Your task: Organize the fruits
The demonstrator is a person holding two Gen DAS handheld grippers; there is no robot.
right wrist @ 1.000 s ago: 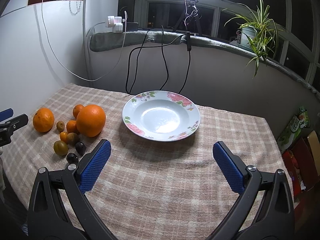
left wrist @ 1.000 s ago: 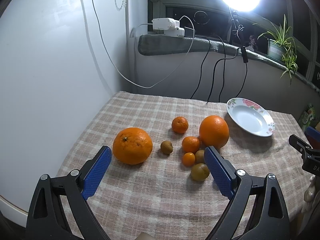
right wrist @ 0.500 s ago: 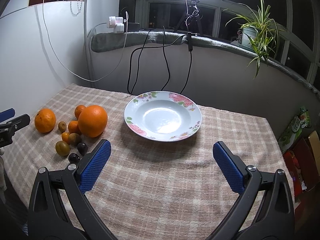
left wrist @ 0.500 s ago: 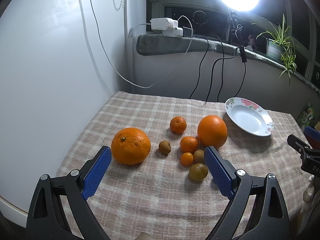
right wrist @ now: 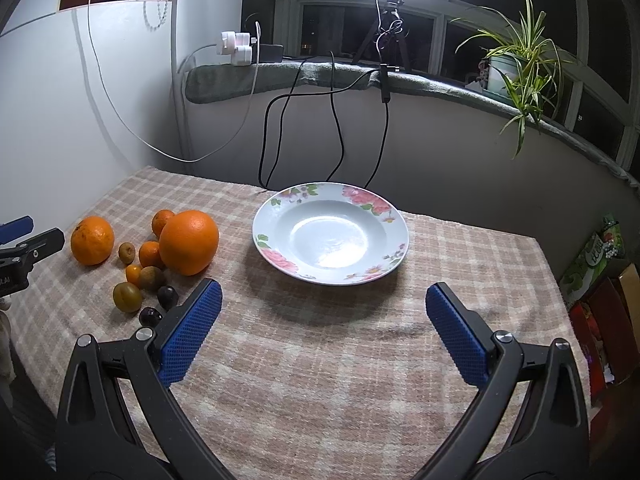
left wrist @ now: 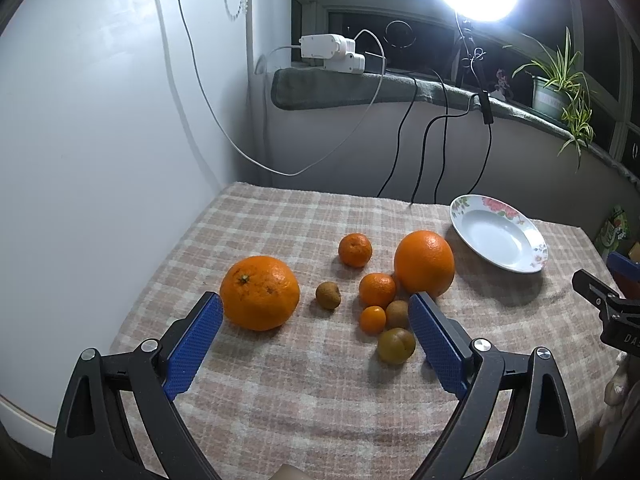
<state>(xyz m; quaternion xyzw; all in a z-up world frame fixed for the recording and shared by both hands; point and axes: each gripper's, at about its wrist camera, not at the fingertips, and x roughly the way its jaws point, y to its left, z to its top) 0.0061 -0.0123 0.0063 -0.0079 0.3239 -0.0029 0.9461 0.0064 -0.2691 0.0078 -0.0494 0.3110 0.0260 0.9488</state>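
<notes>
Fruit lies loose on the checked tablecloth (left wrist: 312,392): a big orange (left wrist: 259,293) at the left, another big orange (left wrist: 425,262) near the plate, two tangerines (left wrist: 355,249) (left wrist: 377,290), a tiny orange (left wrist: 372,319), brown kiwis (left wrist: 328,295) and a greenish plum (left wrist: 396,345). Two dark plums (right wrist: 167,297) show only in the right wrist view. An empty white flowered plate (left wrist: 532,258) (right wrist: 264,240) sits at the right. My left gripper (left wrist: 316,308) is open before the fruit. My right gripper (right wrist: 320,300) is open before the plate.
A white wall (left wrist: 100,140) borders the table's left. A padded sill (left wrist: 380,92) with a power strip, hanging cables (right wrist: 336,120), a ring light and a potted plant (right wrist: 516,68) runs behind. Boxes (right wrist: 600,308) stand beyond the right table edge.
Both grippers have drifted slightly; the fruit and plate shifted a little in view. Nothing was gripped or let go.
</notes>
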